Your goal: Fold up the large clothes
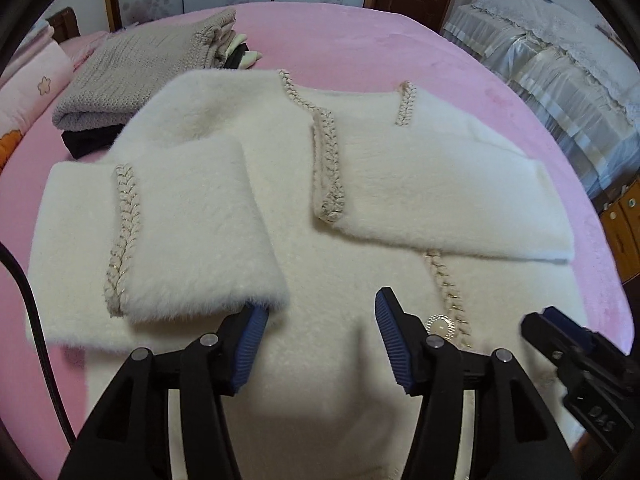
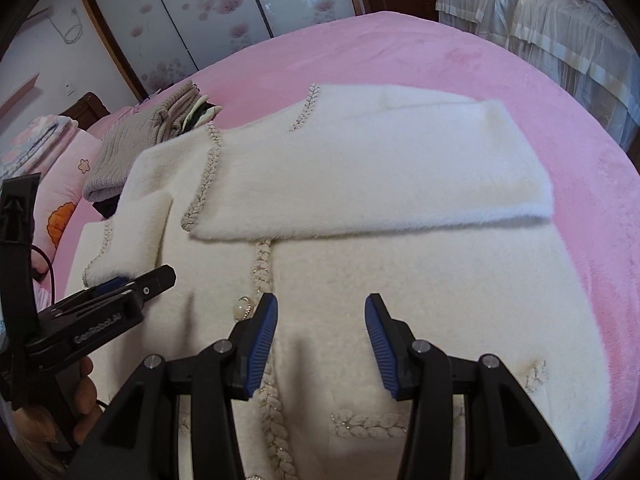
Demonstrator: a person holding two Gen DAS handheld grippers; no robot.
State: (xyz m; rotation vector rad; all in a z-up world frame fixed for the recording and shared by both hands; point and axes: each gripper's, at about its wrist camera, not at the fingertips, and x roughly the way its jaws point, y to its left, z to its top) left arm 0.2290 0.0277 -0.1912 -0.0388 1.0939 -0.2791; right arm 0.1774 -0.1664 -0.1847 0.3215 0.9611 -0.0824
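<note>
A white fluffy jacket (image 1: 320, 248) with braided trim lies flat on the pink bed (image 1: 360, 40). Both sleeves are folded across its front: one sleeve (image 1: 192, 232) on the left, the other sleeve (image 1: 440, 192) on the right. My left gripper (image 1: 320, 308) hovers open over the jacket's middle, its left pad beside the left cuff, with nothing between the pads. My right gripper (image 2: 322, 304) also stands open over the jacket (image 2: 400, 280), just right of the pearl button (image 2: 243, 306). In the left wrist view the right gripper (image 1: 560, 332) sits close by at the lower right.
A stack of folded clothes topped by a grey knit (image 1: 132, 76) lies at the bed's far left. Pink pillows (image 1: 32, 80) line the left edge. Lace-covered furniture (image 1: 560, 60) stands beyond the right edge. A black cable (image 1: 36, 320) trails at the left. A hand (image 2: 84, 396) holds the left gripper.
</note>
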